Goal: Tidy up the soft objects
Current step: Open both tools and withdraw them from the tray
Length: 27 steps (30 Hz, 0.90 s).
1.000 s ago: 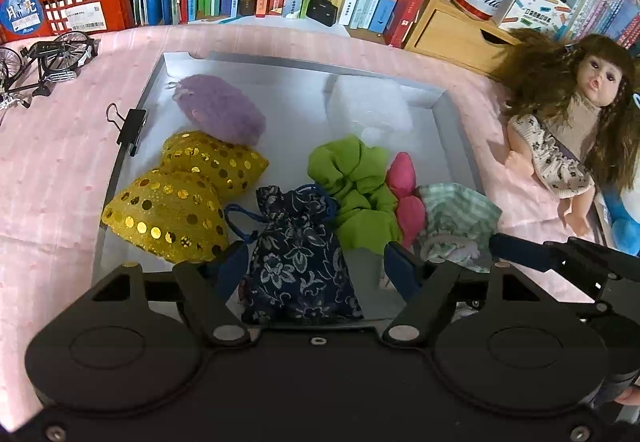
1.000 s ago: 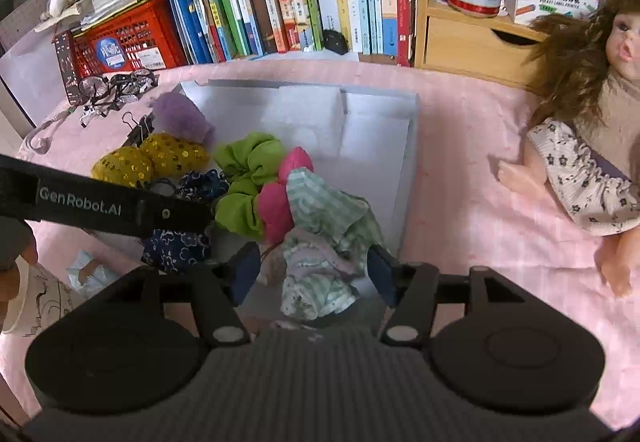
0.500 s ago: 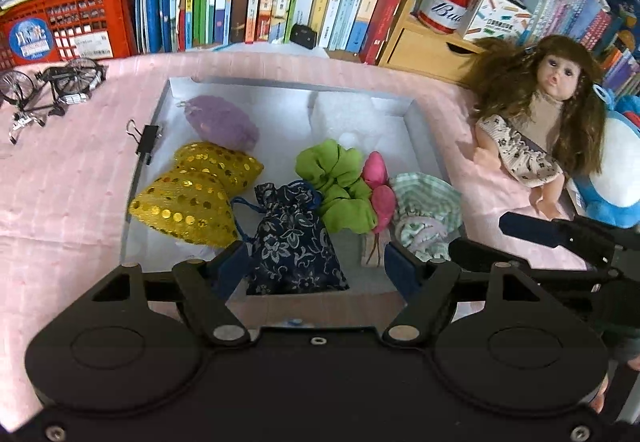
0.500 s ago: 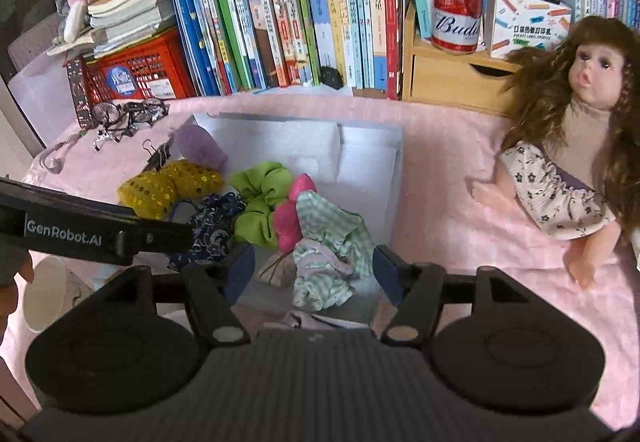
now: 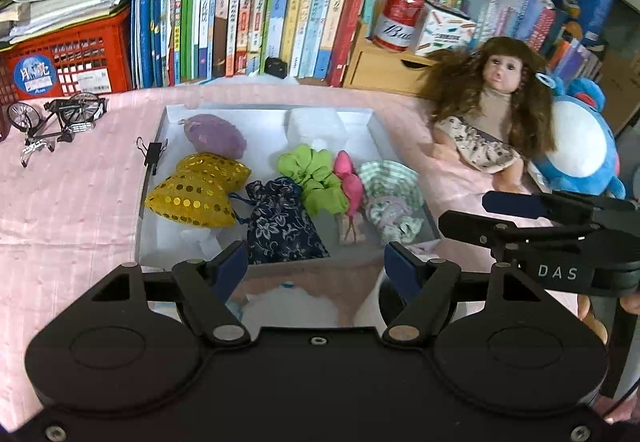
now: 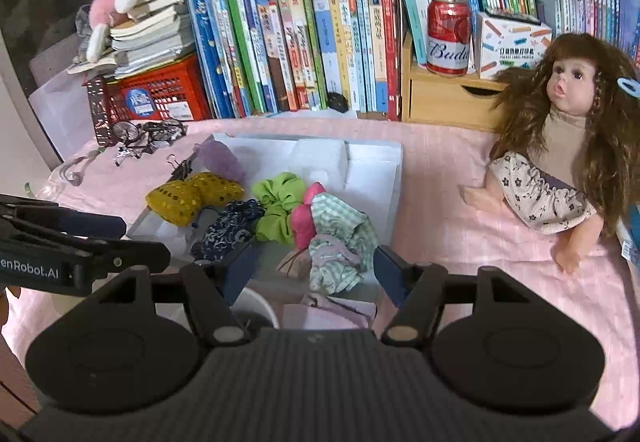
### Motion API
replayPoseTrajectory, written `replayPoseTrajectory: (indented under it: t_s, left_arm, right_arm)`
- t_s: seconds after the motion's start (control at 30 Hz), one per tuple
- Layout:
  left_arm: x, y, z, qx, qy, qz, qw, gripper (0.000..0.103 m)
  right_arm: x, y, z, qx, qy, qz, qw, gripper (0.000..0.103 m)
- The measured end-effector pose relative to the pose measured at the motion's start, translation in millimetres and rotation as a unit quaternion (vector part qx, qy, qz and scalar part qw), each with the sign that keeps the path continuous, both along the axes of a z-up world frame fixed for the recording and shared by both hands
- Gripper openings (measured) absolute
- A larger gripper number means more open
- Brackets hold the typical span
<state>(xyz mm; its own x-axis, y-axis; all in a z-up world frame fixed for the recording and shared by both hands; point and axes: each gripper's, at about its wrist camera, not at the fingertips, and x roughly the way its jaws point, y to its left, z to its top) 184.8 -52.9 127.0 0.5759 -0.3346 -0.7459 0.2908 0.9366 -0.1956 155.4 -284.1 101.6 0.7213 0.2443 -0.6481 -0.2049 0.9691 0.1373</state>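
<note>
Six soft things lie inside the shallow white cardboard tray: navy floral drawstring pouch at its near edge. Left gripper and right gripper hover there, jaws spread, empty

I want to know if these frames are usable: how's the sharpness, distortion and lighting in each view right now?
Left wrist view: strong fisheye bending of the books, dark corners, the tray in the centre fairly sharp, edges soft. Right wrist view: the same bending, even indoor light, the doll and the can clear, dark window at top left, no strong glare.
</note>
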Motion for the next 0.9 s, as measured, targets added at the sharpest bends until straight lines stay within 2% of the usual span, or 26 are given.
replayPoseTrajectory:
  t_s: [0.33,0.53,0.63,0.77,0.9]
  left_arm:
    - [-60,5,-2,-0.007,-0.071,-0.025,0.9971,0.074]
    - [-105,4,-12,-0.001,-0.117,-0.048,0.9920,0.077]
    - [-129,2,-23,0.009,-0.142,-0.044,0.9889,0.078]
    - [-156,-2,-46,0.011,-0.154,-0.034,0.9875,0.078]
    - [-173,-8,-74,0.012,-0.165,0.000,0.9862,0.078]
  right_arm:
    - [-42,-14,-3,0.004,-0.049,0.005,0.999,0.078]
    - [-69,-26,-17,-0.040,-0.068,0.005,0.997,0.078]
    - [-75,-29,-31,-0.058,-0.063,0.009,0.996,0.077]
    - [-83,-31,-54,-0.052,-0.068,0.023,0.996,0.077]
    - [-90,-25,-73,-0.057,-0.087,0.042,0.994,0.077]
